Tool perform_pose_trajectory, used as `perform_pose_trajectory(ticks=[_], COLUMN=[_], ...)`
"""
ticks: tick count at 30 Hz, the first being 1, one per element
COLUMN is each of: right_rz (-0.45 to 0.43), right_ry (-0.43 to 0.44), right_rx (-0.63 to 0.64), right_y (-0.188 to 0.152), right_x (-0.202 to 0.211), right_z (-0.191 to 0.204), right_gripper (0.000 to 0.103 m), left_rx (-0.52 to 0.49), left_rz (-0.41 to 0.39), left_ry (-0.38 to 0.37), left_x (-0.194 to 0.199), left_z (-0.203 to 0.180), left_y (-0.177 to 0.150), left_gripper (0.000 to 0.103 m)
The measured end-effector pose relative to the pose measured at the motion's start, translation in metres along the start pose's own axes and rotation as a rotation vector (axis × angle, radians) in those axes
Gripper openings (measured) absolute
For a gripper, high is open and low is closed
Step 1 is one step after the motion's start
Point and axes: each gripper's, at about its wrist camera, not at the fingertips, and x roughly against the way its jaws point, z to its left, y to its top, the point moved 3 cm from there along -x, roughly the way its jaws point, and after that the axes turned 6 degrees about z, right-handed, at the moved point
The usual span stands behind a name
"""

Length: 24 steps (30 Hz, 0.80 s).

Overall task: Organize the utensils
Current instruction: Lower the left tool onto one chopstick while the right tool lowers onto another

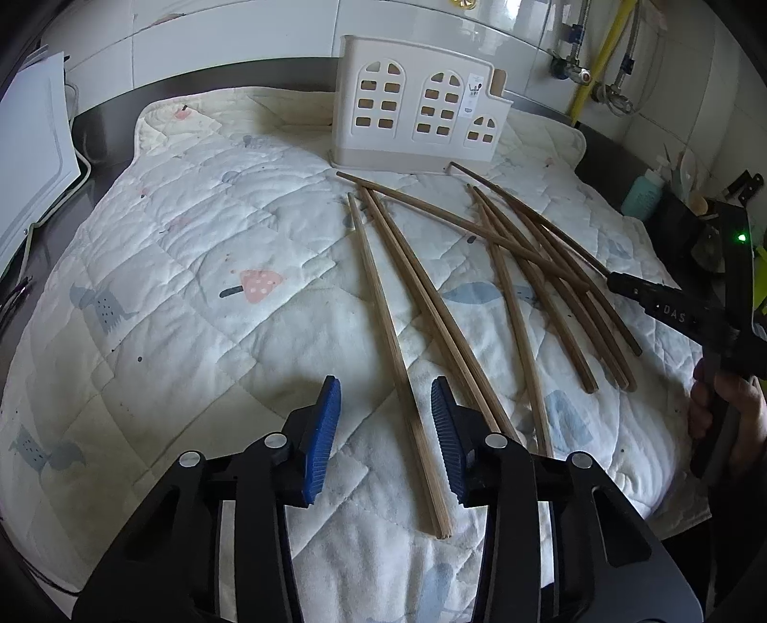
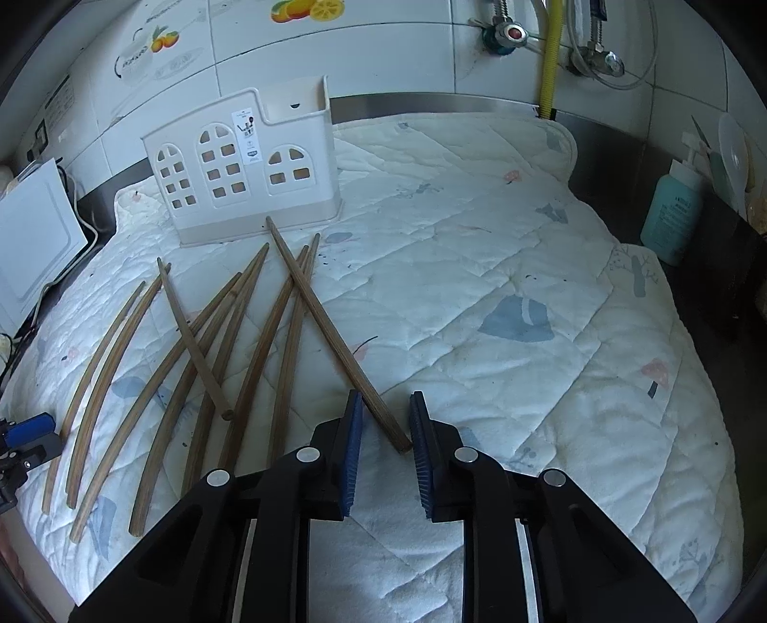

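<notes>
Chopsticks (image 1: pixel 510 306), nine by count, lying loose and fanned across the near half of the quilted mat (image 1: pixel 191 239), thin ends pointing toward the holder (image 1: pixel 412 120); looking long, brown and wooden, several crossing one another.

Covering the counter: one pale mat printed with small mushrooms and grey shapes. Standing upright at its far edge: one white holder with arched, window-like cut-outs, nothing showing inside it.

Showing only in the left wrist view: a hand (image 1: pixel 728 407) gripping the handle of the right gripper (image 2: pixel 387 394). Showing only in the right wrist view: fruit stickers (image 2: pixel 307 9) on the wall tiles and one teal bottle (image 2: pixel 671 215) in full.

Hanging released over the mat: the left gripper (image 1: pixel 385 383), blue pads straddling the leftmost chopstick (image 1: pixel 381 306) with a gap on each side. Closing narrowly about the thick end of the rightmost chopstick (image 2: pixel 335 330): the right gripper, though not telling clearly whether the pads are pressing.
</notes>
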Motion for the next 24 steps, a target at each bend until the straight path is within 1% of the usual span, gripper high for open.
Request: perform_pose_trajectory(ticks=[3, 8, 11, 14, 17, 20, 22, 24], right_rz=[0.004, 0.007, 0.009, 0.010, 0.012, 0.013, 0.010, 0.002], right_ry=[-0.003, -0.001, 0.001, 0.002, 0.003, 0.007, 0.008, 0.004], right_rx=[0.013, 0.008, 0.004, 0.004, 0.003, 0.000, 0.000, 0.003], right_y=[-0.002, -0.002, -0.001, -0.001, -0.001, -0.001, -0.002, -0.002], right_x=[0.000, -0.001, -0.002, -0.003, -0.003, -0.004, -0.003, -0.002], right_z=[0.002, 0.001, 0.001, 0.002, 0.002, 0.002, 0.003, 0.004], right_gripper=[0.019, 0.019, 0.019, 0.019, 0.019, 0.020, 0.019, 0.019], left_rx=[0.010, -0.003, -0.014, -0.001, -0.004, -0.023, -0.034, -0.022], left_rz=[-0.006, -0.022, -0.020, -0.036, -0.045, -0.050, -0.047, -0.040], left_ry=[0.007, 0.011, 0.020, 0.027, 0.040, 0.060, 0.077, 0.058], left_x=[0.001, 0.001, -0.004, -0.005, -0.006, -0.006, -0.006, -0.005], left_z=[-0.001, -0.008, -0.012, -0.011, -0.011, -0.013, -0.015, -0.014], left_y=[-0.004, -0.008, -0.009, -0.009, -0.008, -0.009, -0.009, -0.007], left_gripper=[0.035, 0.027, 0.026, 0.025, 0.021, 0.019, 0.015, 0.010])
